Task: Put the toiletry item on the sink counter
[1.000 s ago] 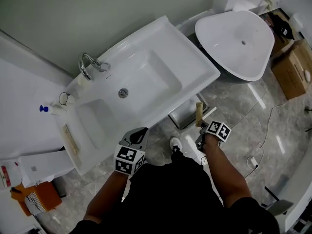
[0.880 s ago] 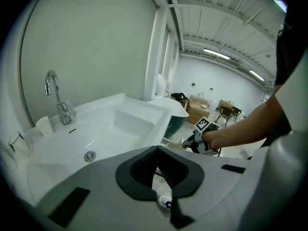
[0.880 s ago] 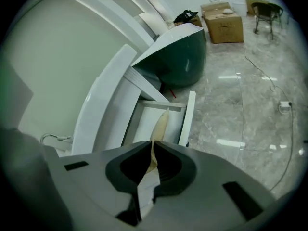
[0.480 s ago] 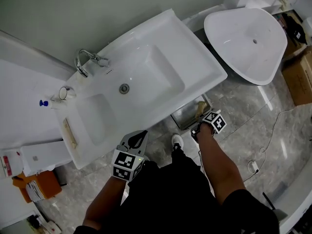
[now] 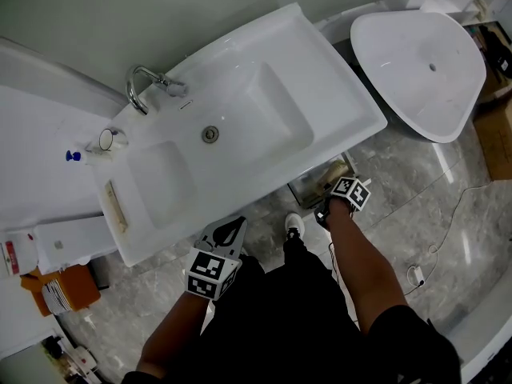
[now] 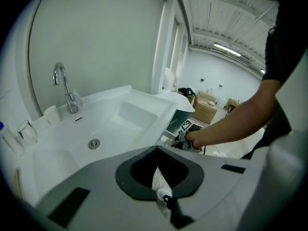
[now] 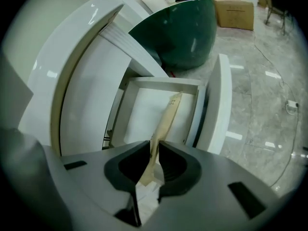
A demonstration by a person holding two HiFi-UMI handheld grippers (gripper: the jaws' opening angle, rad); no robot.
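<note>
A long, flat tan toiletry item (image 7: 166,124) sticks out ahead of my right gripper (image 7: 155,146) into the open white drawer (image 7: 139,114) under the sink counter (image 5: 336,94). The right jaws are opening, and the item's near end is still pinched between them. In the head view the right gripper (image 5: 334,198) is low at the drawer (image 5: 312,186), below the counter's front edge. My left gripper (image 5: 228,232) hangs shut in front of the counter with nothing in it; its closed tip (image 6: 156,150) points at the basin (image 6: 110,124).
A chrome faucet (image 5: 144,86), a glass cup (image 5: 108,138) and a blue-capped bottle (image 5: 76,156) stand at the counter's back left, and a tan strip (image 5: 116,206) lies on its left end. A white freestanding tub (image 5: 424,62) stands right of the sink. Cardboard boxes (image 7: 233,6) sit beyond it.
My right gripper has carried the tan item lower and closer to the open drawer, so less of it shows above the gripper. The left gripper has held its place.
</note>
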